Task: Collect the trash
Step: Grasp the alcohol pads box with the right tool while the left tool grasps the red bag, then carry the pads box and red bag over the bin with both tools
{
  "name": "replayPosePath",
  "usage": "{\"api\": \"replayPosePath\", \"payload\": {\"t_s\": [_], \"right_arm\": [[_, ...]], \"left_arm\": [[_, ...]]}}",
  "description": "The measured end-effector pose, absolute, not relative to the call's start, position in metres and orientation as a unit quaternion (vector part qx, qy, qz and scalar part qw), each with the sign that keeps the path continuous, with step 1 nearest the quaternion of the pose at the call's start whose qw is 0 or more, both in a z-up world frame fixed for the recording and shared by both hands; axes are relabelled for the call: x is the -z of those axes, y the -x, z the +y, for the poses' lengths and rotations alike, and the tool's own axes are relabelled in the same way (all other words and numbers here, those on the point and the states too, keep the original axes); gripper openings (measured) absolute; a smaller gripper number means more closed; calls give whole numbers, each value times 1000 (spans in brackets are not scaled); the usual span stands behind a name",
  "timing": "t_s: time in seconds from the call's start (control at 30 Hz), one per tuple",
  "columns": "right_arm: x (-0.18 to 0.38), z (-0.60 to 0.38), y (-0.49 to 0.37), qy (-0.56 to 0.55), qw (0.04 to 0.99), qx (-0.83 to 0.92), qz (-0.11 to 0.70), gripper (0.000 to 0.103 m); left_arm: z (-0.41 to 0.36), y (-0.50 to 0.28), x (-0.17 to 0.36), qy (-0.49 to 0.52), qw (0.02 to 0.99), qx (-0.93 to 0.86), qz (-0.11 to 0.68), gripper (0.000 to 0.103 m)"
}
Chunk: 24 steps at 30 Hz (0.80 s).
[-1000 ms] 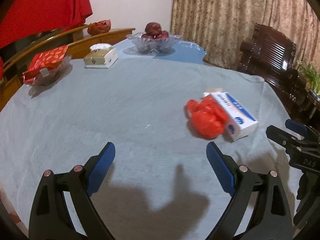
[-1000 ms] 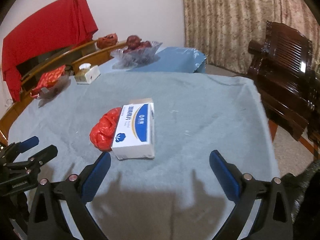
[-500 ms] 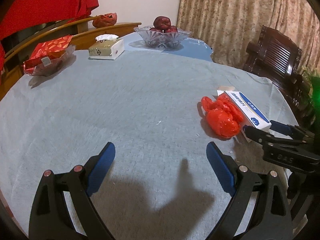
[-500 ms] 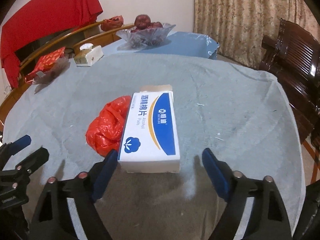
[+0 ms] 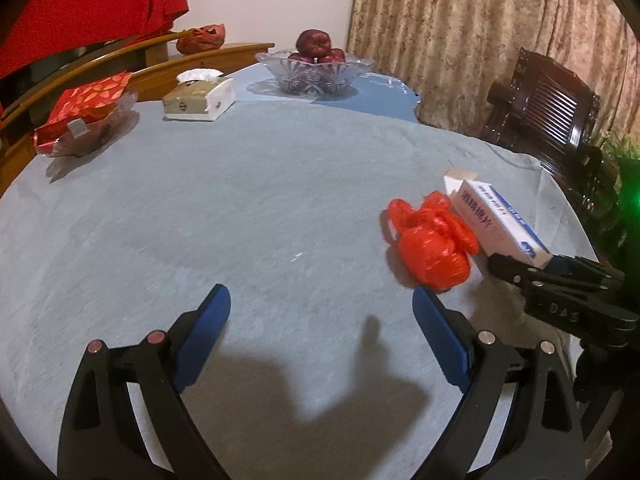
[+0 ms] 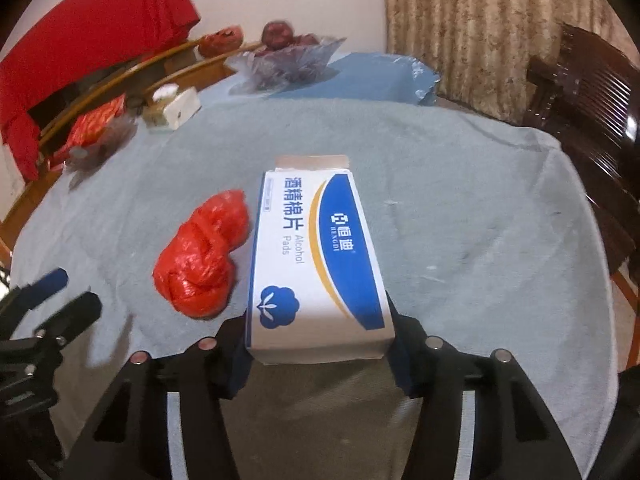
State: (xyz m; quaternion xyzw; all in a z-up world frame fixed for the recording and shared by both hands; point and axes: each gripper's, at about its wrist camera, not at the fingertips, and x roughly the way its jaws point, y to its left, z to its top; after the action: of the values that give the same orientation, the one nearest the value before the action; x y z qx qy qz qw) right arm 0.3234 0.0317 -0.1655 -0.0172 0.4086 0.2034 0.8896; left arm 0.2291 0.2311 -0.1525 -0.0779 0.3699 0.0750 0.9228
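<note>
A white and blue alcohol pads box (image 6: 316, 264) lies on the grey tablecloth (image 6: 460, 200), with a crumpled red plastic bag (image 6: 202, 256) touching its left side. My right gripper (image 6: 320, 340) has its jaws around the near end of the box, one pad against each side. In the left wrist view the box (image 5: 496, 220) and the red bag (image 5: 434, 248) lie to the right. My left gripper (image 5: 320, 320) is open and empty above bare cloth, its right finger just short of the bag.
At the far side stand a glass bowl of apples (image 5: 316, 68), a tissue box (image 5: 200, 100) and a dish with a red packet (image 5: 86, 116). A dark wooden chair (image 5: 548, 116) stands right of the table. A curved wooden rail (image 5: 132, 56) runs behind.
My right gripper has moved forward and closed its jaws around the near end of the box. My left gripper has drifted closer to the red bag.
</note>
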Motion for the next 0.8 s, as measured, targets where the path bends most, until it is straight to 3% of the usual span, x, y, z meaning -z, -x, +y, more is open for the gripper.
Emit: {"api": "replayPosePath", "payload": {"t_s": [0.57,0.7,0.73,0.8], "right_arm": [[151,-51,-321,-16,910,-140,391,55],[151,-58,-317,-24,909,-141,392,55],[150,-58,-315,-26,908,-143,392,55],[148,-58,-311,-25,909,-145,389,55]], "left_arm": [[172,-306,169,66,913,-36,402,88],[168,-314,181,61,901,-32,429,63],[168,-313,180,59,902,-32,427,49],[166,-312,178,59,903,-25,426,45]]}}
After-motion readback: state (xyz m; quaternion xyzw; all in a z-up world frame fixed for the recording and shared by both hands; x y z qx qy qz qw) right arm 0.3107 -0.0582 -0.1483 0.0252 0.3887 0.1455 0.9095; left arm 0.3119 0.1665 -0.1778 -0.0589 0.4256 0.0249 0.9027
